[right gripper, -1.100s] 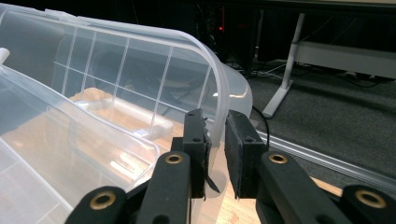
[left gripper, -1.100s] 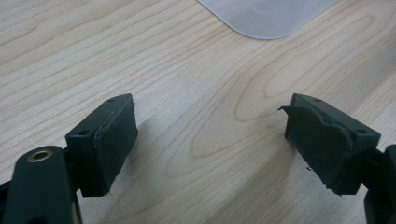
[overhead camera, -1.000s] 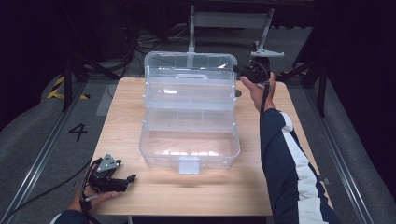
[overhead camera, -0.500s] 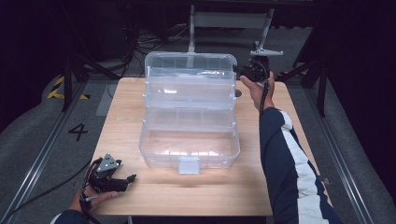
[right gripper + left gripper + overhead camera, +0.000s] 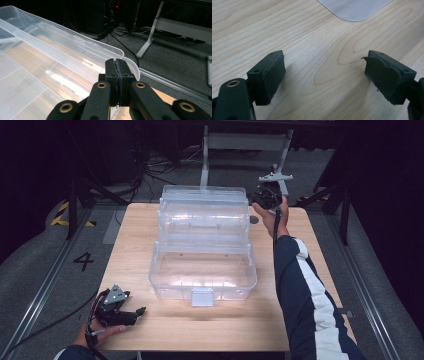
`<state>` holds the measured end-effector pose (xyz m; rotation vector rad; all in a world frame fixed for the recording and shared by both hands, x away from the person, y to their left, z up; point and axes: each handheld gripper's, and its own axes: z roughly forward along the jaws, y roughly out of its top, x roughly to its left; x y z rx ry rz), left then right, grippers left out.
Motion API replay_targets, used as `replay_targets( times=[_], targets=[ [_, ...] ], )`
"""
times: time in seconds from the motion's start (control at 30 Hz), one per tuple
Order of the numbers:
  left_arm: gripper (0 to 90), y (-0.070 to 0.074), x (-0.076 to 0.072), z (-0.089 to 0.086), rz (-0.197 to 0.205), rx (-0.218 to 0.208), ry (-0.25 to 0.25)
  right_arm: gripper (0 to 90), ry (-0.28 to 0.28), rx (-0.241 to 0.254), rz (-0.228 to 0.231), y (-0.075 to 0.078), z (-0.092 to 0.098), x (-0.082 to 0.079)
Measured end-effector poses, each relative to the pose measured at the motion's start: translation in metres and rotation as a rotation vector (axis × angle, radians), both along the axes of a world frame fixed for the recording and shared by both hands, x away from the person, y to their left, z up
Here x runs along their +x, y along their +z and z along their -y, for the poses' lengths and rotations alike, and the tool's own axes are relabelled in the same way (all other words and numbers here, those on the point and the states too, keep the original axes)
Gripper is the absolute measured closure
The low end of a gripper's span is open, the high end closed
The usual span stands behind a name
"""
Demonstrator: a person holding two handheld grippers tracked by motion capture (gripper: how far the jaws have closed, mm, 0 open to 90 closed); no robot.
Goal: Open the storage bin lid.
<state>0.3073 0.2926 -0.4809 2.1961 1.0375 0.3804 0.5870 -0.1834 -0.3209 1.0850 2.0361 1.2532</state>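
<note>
The right gripper (image 5: 117,75) has just closed with nothing between its jaws, beside the far right corner of the clear box's lid (image 5: 62,57); likely about to push it.

Floor mat (image 5: 60,270): prob. a "4" (image 5: 83,261).

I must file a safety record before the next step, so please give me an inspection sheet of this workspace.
Surface: wooden table, bare around the box.
Job's things: clear plastic box in the middle, lid open and standing at the far side, nothing seen inside.
Clutter: nothing seen.
Grippers: left gripper open, low at the near left corner; right gripper shut, nothing between its pads, at the lid's far right corner.
Cables: one trails from the left gripper; a bundle on the floor behind.
Surroundings: dark room, grey floor, metal stand.
</note>
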Motion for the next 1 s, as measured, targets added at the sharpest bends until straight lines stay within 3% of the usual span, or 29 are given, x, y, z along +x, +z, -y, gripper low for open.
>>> replay_targets(
  times=[0.33,0.47,1.0],
  targets=[
    [17.0,0.0,0.0,0.0,0.001,0.0,0.001,87.6,0.002,-0.018,0.006,0.001,0.002,-0.003],
    [17.0,0.0,0.001,0.0,0.019,0.01,-0.005,87.2,0.002,-0.026,0.008,0.0,0.004,-0.006],
    [16.9,0.0,0.001,0.0,0.019,0.01,-0.002,83.6,0.041,-0.091,0.023,-0.001,0.013,-0.024]
  ],
)
